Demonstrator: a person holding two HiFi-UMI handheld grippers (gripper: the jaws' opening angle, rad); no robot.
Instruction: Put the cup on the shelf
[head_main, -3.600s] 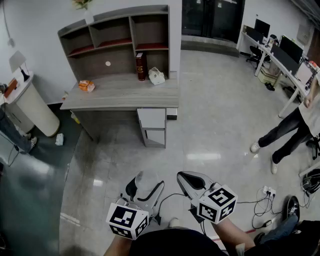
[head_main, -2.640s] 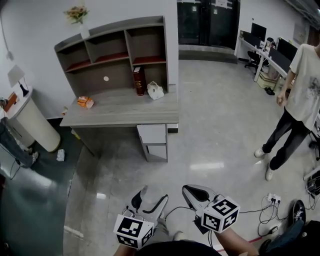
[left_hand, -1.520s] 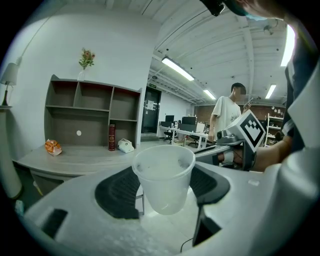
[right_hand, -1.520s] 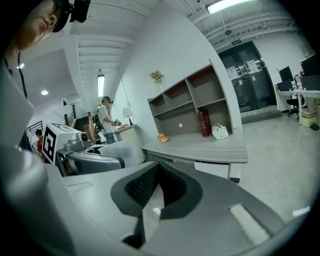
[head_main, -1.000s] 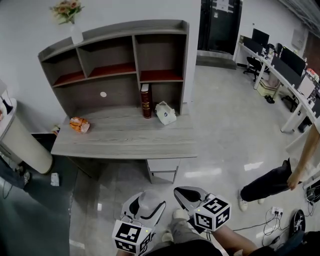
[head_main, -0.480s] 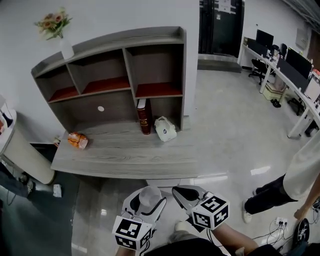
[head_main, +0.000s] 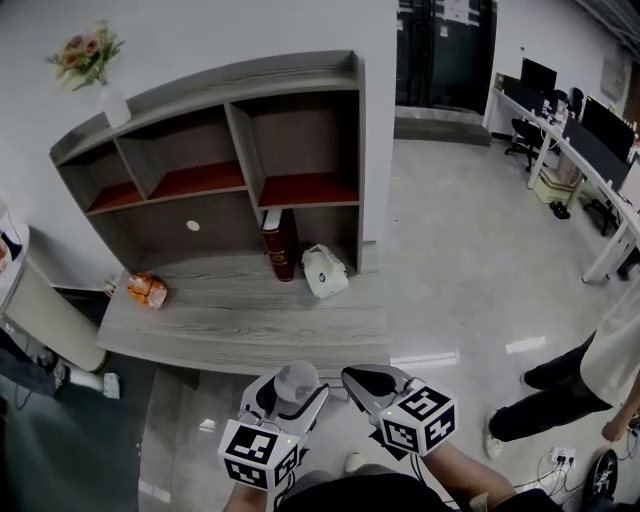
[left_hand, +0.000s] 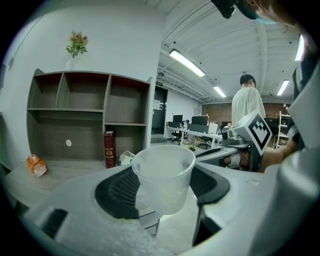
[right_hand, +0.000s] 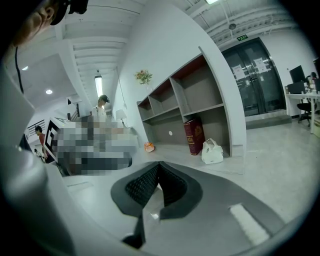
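Note:
A clear plastic cup (left_hand: 164, 176) stands upright between the jaws of my left gripper (left_hand: 162, 186), which is shut on it; the same cup (head_main: 295, 381) and left gripper (head_main: 290, 392) show low in the head view, just before the desk's front edge. My right gripper (head_main: 368, 382) is beside it, shut with nothing held; its pads (right_hand: 159, 182) meet. The grey shelf unit (head_main: 222, 160) with red-lined compartments stands on the wooden desk (head_main: 235, 322) ahead.
On the desk are a red book (head_main: 273, 246), a white bag (head_main: 323, 272) and an orange packet (head_main: 146, 291). A flower vase (head_main: 112, 102) tops the shelf. A person (head_main: 590, 378) stands at right; a white bin (head_main: 35, 310) at left.
The desk and shelf have drawn nearer and larger in the head view; both grippers have come up to the desk's front edge. The cup stays held in the left gripper.

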